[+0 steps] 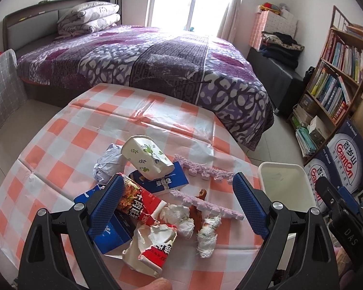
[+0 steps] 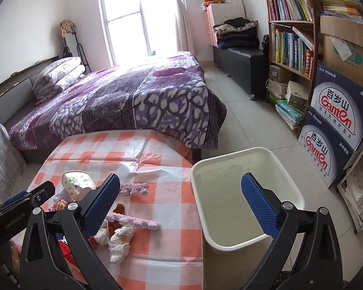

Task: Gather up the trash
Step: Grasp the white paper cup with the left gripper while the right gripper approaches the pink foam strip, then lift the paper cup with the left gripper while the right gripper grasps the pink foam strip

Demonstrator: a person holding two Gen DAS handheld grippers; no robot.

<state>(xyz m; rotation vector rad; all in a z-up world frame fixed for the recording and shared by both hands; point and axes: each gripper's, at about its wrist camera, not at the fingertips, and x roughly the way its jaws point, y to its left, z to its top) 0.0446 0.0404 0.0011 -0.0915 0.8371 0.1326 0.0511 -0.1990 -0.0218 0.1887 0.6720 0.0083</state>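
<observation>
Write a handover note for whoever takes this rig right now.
Left gripper: open, empty, hovering over the trash pile.
Right gripper: open, empty, between the table edge and the bin.
On the checkered table: paper cup, blue cartons, red wrapper, torn cup, tissue wads, two purple foam strips.
White bin: beside the table, looks empty.
Done: nothing binned. Left: everything.

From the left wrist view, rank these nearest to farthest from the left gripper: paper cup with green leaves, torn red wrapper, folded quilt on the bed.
1. Torn red wrapper, between the open jaws of the left gripper.
2. Paper cup, farther up the table, lying on its side.
3. Folded quilt, at the bed's head, upper left.
</observation>
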